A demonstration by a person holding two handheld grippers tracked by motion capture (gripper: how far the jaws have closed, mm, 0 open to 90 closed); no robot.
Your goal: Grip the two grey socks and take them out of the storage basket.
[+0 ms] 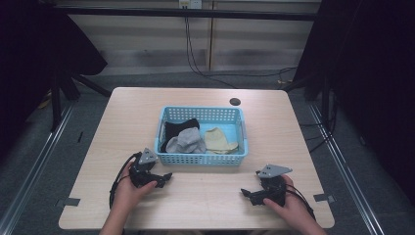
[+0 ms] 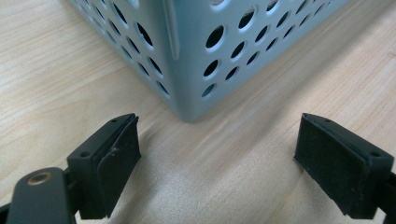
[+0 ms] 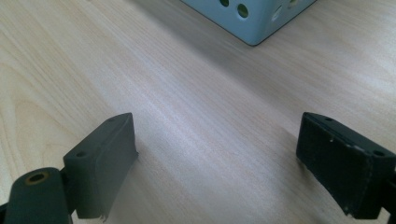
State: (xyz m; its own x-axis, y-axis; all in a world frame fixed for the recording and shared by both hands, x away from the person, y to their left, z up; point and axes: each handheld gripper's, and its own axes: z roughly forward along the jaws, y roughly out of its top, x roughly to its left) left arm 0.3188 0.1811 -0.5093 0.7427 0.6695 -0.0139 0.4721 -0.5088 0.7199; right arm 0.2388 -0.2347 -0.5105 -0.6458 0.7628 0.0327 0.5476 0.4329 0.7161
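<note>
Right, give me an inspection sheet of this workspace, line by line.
Surface: pale wood table, with a dark round hole near its far edge.
Job's things: blue perforated basket holding a black cloth, a grey cloth and a cream cloth.
Clutter: nothing seen.
Grippers: left gripper and right gripper rest near the basket's front, jaws open, nothing between them.
Cables: black leads hang down the back wall.
Surroundings: grey floor, dark drapes at both sides.

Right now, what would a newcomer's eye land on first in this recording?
The light blue perforated plastic basket at the middle of the pale wooden table, holding black, grey and cream cloth pieces. Nearer the person, the left gripper and right gripper rest on the tabletop, fingers apart and empty.
</note>
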